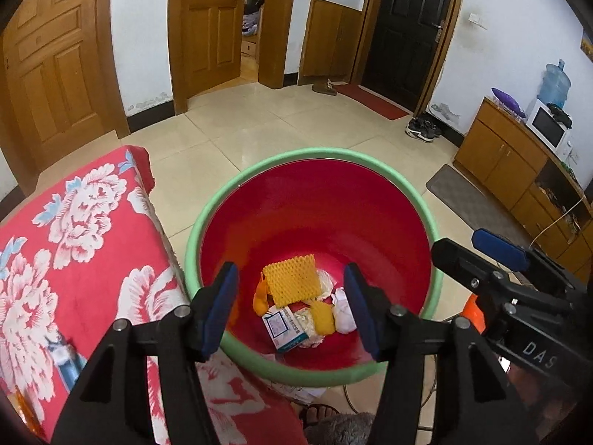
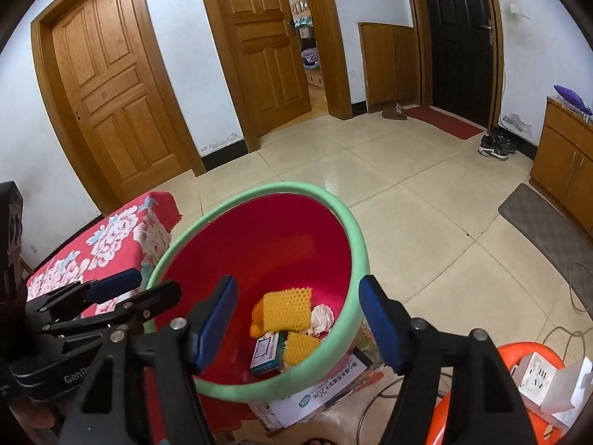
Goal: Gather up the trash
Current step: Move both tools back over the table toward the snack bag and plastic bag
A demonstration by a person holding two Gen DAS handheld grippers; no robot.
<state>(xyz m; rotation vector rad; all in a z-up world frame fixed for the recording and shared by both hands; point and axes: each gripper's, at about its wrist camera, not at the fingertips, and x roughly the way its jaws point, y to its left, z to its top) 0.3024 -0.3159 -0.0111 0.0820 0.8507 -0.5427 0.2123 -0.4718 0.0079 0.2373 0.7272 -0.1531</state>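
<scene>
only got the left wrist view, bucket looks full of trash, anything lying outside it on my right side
Observer: Yes, a printed paper sheet lies on the floor, tucked under the red bucket.
Operator: is the right tool holding something
Observer: No, the right tool is open with nothing between its fingers.
Operator: whats the orange thing by it
Observer: An orange plastic stool with a white power strip on it.

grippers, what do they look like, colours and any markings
Both are matte black plastic frames with silver pivot bolts and dark blue pads on the fingers. The left gripper and right gripper look alike. White lettering shows on the bodies: "DAS" on the right one, "GenR" on the left one. No sleeves visible.
</scene>
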